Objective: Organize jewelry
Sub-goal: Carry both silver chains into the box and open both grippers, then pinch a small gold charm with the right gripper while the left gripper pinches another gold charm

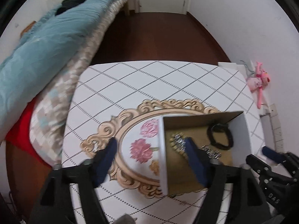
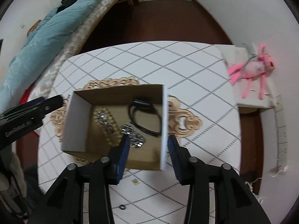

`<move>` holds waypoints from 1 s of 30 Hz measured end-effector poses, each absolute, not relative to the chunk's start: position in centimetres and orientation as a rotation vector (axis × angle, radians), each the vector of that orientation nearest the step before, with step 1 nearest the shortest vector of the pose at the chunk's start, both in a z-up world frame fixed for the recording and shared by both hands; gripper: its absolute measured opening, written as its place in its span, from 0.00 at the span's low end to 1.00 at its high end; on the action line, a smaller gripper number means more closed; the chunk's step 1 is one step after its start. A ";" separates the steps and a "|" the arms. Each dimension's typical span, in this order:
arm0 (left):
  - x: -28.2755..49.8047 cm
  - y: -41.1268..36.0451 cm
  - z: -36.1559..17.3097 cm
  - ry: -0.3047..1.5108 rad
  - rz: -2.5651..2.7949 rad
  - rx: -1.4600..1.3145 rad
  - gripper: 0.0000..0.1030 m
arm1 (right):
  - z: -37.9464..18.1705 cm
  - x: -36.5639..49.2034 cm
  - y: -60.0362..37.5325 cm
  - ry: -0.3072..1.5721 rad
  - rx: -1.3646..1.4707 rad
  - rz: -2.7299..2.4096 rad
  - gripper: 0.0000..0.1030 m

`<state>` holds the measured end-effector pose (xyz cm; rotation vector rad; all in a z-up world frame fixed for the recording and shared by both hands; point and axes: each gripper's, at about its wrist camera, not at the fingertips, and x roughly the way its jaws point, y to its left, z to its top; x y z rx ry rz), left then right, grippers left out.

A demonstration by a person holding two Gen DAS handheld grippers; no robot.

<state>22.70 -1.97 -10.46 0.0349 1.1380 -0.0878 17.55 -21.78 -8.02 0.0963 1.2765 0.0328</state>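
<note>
A cardboard box (image 2: pixel 78 123) with white outer walls sits on an ornate floral tray (image 1: pixel 134 145). Inside lie a sparkly silver bracelet (image 2: pixel 133 135), a gold bead strand (image 2: pixel 110 128) and a black cord necklace (image 2: pixel 145 115). My right gripper (image 2: pixel 148 147) is open and straddles the box's right wall (image 2: pixel 164 127), left finger inside. My left gripper (image 1: pixel 151 149) is open and straddles the box's left wall (image 1: pixel 162 149), right finger inside over the jewelry (image 1: pixel 178 141). The black cord also shows in the left wrist view (image 1: pixel 220 134).
A white table with a grid pattern (image 2: pixel 186 71) holds the tray. A small black ring (image 2: pixel 122 207) lies on the table near me. A bed with a teal quilt (image 1: pixel 46 43) is at left. A pink plush toy (image 2: pixel 252 71) lies on a shelf at right.
</note>
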 end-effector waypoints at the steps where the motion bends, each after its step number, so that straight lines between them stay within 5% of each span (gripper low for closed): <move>1: 22.1 -1.9 -10.8 1.132 -0.078 0.039 0.90 | -8.2 17.4 -22.0 1.277 0.088 0.022 0.59; 3: 21.4 -1.8 -11.4 1.132 -0.067 0.048 0.95 | -8.7 17.0 -22.1 1.278 0.079 0.005 0.87; 5: 20.8 -1.9 -11.9 1.135 -0.058 0.062 0.96 | -9.1 16.5 -22.1 1.274 0.060 -0.014 0.93; 16: 17.4 -2.6 -11.2 1.097 -0.063 0.052 0.98 | -7.1 14.6 -22.4 1.176 0.032 -0.091 0.98; 30: 11.8 -3.9 -4.0 0.928 -0.077 0.044 0.98 | -0.4 8.8 -22.7 0.993 0.011 -0.131 1.00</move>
